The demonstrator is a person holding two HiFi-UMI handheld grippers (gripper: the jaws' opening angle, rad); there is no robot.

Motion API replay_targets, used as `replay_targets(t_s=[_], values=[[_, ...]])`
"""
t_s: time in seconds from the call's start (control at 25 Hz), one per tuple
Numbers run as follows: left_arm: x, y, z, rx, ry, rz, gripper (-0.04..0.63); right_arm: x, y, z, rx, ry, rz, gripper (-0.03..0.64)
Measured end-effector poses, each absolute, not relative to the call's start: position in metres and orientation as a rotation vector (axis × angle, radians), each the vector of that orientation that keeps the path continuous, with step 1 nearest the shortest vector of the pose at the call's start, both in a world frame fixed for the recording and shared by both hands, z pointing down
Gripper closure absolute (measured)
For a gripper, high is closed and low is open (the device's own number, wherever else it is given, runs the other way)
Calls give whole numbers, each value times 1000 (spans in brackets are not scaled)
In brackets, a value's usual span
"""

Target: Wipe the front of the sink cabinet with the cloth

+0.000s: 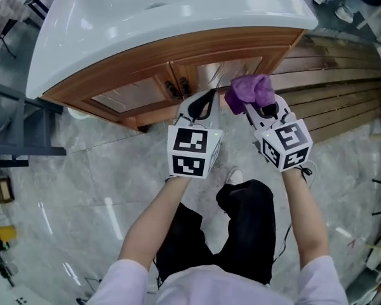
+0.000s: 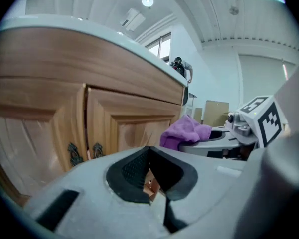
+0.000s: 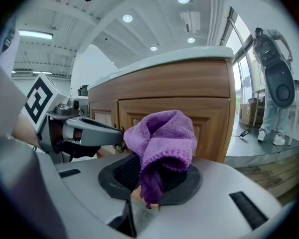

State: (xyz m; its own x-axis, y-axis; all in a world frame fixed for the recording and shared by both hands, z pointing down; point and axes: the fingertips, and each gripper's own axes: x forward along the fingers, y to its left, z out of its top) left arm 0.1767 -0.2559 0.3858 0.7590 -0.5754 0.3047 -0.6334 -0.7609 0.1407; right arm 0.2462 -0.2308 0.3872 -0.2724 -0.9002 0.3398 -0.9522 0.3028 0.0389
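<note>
The sink cabinet (image 1: 146,84) is brown wood with panelled doors (image 2: 124,118) under a white basin (image 1: 146,18); two dark door handles (image 1: 178,88) sit at its middle. A purple cloth (image 1: 251,91) is bunched in my right gripper (image 1: 259,107), which is shut on it just in front of the right door (image 3: 189,103). The cloth (image 3: 162,138) drapes over the fingertips and hides them. My left gripper (image 1: 203,103) is beside it, to the left, near the handles (image 2: 84,153), shut with nothing between its jaws. Neither gripper touches the wood.
A slatted wooden platform (image 1: 343,100) lies to the cabinet's right. Pale marble floor (image 1: 82,189) runs under me, with my shoe (image 1: 235,176) near the cabinet. A dark metal rack (image 1: 13,126) stands at the left. A standing figure (image 3: 271,78) is beyond the cabinet's right corner.
</note>
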Motion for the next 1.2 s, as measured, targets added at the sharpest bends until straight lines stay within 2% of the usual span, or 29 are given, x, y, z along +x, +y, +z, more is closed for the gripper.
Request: replay_targets(t_s=[0.28, 0.72, 0.96, 1.2], values=[[120, -232, 273, 2661, -1002, 393, 589, 185, -209, 279, 1636, -2311, 390, 545], [20, -156, 115, 2604, -1080, 375, 589, 65, -151, 106, 1604, -2410, 408, 546], [-21, -119, 62, 2610, -1111, 302, 589, 29, -114, 57, 1644, -2406, 382, 546], [-39, -94, 46, 2618, -1114, 283, 589, 7, -90, 36, 1641, -2415, 338, 546]])
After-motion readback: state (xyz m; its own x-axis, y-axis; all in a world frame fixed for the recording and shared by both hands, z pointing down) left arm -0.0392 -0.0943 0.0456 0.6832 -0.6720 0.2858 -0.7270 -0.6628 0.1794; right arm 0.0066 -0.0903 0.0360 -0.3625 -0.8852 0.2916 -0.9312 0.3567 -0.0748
